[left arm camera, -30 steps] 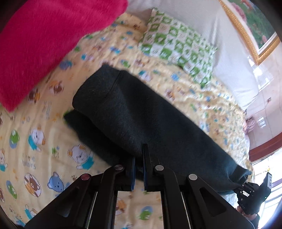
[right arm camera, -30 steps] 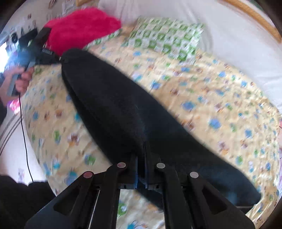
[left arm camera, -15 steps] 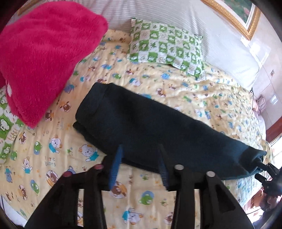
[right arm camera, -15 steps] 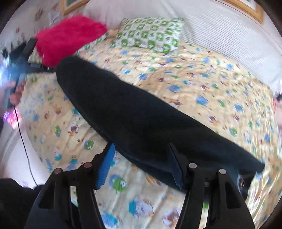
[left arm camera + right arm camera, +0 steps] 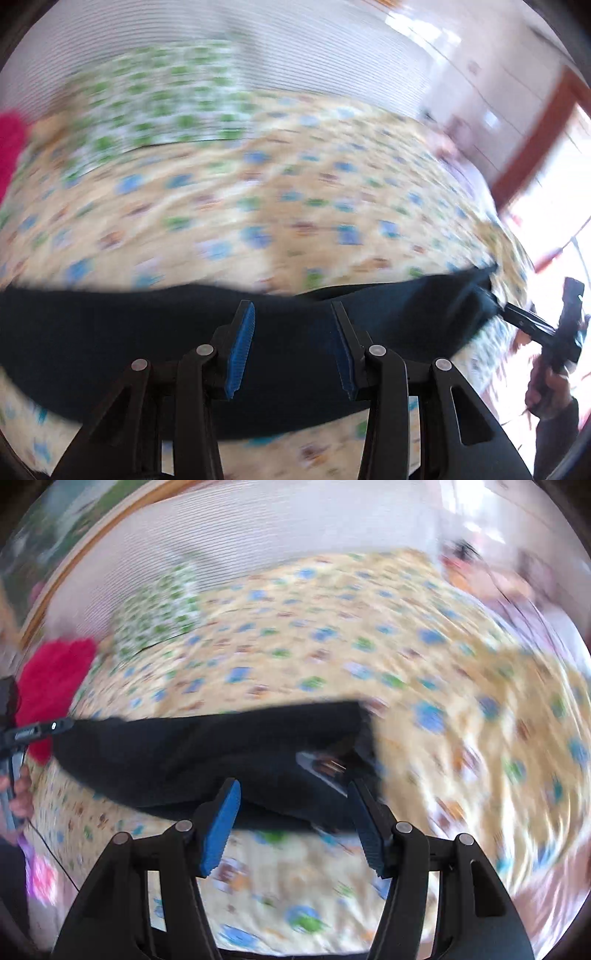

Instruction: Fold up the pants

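- Left gripper point(image 5: 291, 345): jaws part-open, empty, over the dark pants point(image 5: 110, 339).
- Right gripper point(image 5: 293, 821): jaws wide, empty, pants just ahead.
- Beyond: patterned bed sheet point(image 5: 332, 627), green checked pillow point(image 5: 147, 96), pink cushion point(image 5: 55, 675).

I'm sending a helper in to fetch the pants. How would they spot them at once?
Look at the bed with the yellow cartoon-print sheet. Across its near side lies a long, dark band of cloth: the pants. They are the only plain, near-black item there; the pillows at the head are green-checked and bright pink.
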Demonstrator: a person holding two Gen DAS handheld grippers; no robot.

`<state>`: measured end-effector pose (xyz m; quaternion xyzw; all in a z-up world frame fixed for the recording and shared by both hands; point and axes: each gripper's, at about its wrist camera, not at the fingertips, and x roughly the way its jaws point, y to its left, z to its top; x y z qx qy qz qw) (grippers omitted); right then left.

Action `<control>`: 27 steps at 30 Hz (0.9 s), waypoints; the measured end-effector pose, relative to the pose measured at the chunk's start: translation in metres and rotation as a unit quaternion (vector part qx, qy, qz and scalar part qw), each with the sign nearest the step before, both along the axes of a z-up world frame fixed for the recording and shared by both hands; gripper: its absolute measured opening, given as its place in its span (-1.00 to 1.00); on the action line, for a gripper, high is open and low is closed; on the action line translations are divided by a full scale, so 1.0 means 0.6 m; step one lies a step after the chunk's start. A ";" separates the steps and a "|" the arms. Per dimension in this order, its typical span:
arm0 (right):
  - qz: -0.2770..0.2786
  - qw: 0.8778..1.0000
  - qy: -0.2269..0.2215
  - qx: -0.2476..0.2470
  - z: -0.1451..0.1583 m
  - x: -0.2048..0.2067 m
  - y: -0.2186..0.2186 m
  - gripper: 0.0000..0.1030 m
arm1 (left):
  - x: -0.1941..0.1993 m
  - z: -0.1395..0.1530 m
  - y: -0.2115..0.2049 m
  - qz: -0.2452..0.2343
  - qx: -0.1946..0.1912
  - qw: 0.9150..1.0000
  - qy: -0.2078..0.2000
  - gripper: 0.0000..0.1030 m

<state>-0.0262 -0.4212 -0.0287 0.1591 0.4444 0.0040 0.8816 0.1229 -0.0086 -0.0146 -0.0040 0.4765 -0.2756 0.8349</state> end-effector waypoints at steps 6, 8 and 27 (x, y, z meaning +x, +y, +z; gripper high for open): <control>-0.079 0.990 0.000 0.119 -0.040 -0.027 -0.069 0.20 | 0.014 0.008 -0.205 -0.155 0.022 0.988 0.000 -0.16; -0.082 0.987 -0.001 0.137 -0.048 -0.024 -0.071 0.20 | 0.015 0.003 -0.264 -0.200 0.030 0.979 0.008 -0.16; -0.096 0.964 -0.051 0.244 -0.106 -0.015 -0.103 -0.74 | -0.013 -0.101 -0.564 -0.415 0.149 0.893 0.096 -0.81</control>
